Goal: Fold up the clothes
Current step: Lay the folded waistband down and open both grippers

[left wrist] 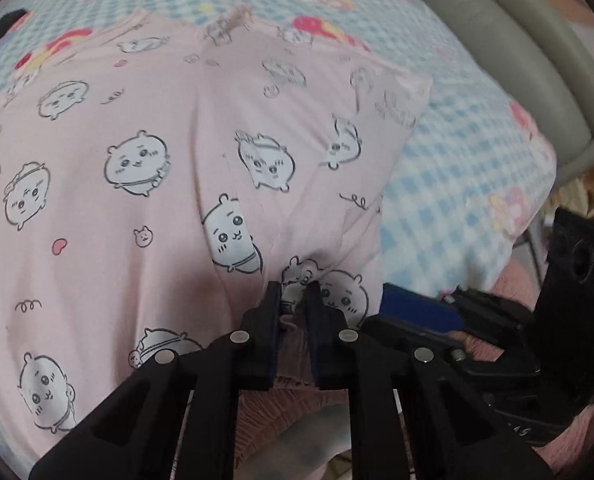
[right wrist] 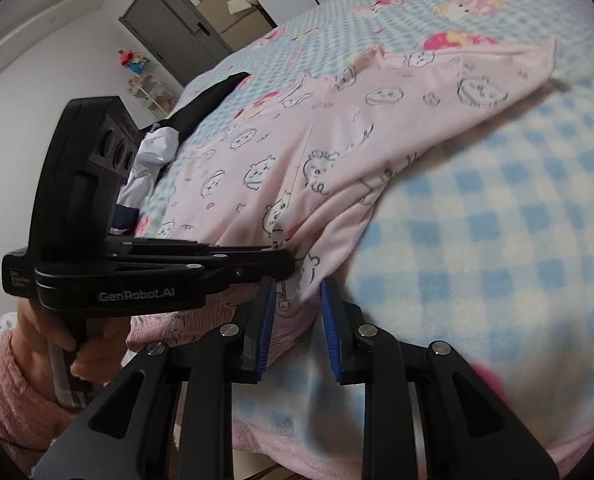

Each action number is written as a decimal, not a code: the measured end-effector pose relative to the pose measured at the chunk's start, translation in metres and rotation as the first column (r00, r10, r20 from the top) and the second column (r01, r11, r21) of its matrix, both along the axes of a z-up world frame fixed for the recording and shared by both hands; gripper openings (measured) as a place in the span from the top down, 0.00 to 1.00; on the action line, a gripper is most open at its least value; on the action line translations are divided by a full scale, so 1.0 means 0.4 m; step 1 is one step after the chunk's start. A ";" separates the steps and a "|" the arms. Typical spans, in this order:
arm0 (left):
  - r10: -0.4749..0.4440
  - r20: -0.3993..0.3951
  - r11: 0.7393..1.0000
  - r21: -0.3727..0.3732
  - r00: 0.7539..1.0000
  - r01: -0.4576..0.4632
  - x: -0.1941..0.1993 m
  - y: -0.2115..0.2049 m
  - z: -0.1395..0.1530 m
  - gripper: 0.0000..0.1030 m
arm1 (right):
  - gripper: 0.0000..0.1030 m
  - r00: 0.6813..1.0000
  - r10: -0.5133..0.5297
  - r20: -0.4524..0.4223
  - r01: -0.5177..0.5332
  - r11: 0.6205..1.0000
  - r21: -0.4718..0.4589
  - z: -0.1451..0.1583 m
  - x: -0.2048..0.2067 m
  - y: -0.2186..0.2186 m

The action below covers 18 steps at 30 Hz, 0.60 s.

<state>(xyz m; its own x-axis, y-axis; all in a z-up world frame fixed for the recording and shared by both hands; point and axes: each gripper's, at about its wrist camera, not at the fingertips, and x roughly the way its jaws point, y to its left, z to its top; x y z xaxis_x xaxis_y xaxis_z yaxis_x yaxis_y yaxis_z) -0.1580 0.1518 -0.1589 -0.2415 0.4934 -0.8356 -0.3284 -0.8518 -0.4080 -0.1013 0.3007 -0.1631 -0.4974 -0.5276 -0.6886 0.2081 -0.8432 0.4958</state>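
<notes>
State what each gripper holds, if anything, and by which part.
The left gripper pinches the pink garment at its near hem. The right gripper has hem fabric between its pads, but they stand apart, gripping nothing.

Garment [left wrist: 169, 184] spread on bed blanket [left wrist: 457, 168], near edge bunched between left gripper [left wrist: 295, 300] fingers; right gripper [right wrist: 297, 300] just beside.

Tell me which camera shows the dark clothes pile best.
The right wrist view: the dark clothes pile lies on the blanket beyond the pink garment. The left wrist view catches only a dark sliver at its edge.
</notes>
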 end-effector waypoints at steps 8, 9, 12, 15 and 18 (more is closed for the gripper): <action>0.195 -0.135 0.976 0.125 0.971 -0.178 0.054 -0.165 0.135 0.93 | 0.70 0.995 0.098 0.002 -0.097 0.991 0.087 0.046 -0.053 -0.073; 0.222 -0.141 0.970 0.134 0.965 -0.204 0.063 -0.193 0.145 0.93 | 0.70 0.994 0.113 -0.004 -0.112 0.988 0.104 0.055 -0.061 -0.093; 0.300 -0.155 0.948 0.161 0.941 -0.275 0.098 -0.281 0.166 0.95 | 0.70 0.988 0.151 -0.014 -0.148 0.978 0.146 0.071 -0.085 -0.151; 0.367 -0.119 0.921 0.188 0.922 -0.342 0.144 -0.349 0.137 0.95 | 0.70 0.987 0.159 0.016 -0.160 0.972 0.172 0.045 -0.087 -0.189; 0.412 -0.058 0.898 0.196 0.909 -0.394 0.180 -0.390 0.082 0.95 | 0.70 0.986 0.159 0.051 -0.166 0.966 0.197 0.009 -0.080 -0.214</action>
<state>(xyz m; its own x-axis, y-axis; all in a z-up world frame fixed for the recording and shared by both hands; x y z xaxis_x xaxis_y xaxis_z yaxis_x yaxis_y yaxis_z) -0.0861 -0.0040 -0.1260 -0.5254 0.4730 -0.7072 -0.0169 -0.8368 -0.5472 -0.1331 0.2150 -0.1596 -0.3909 -0.4489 -0.8035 0.3360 -0.8824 0.3294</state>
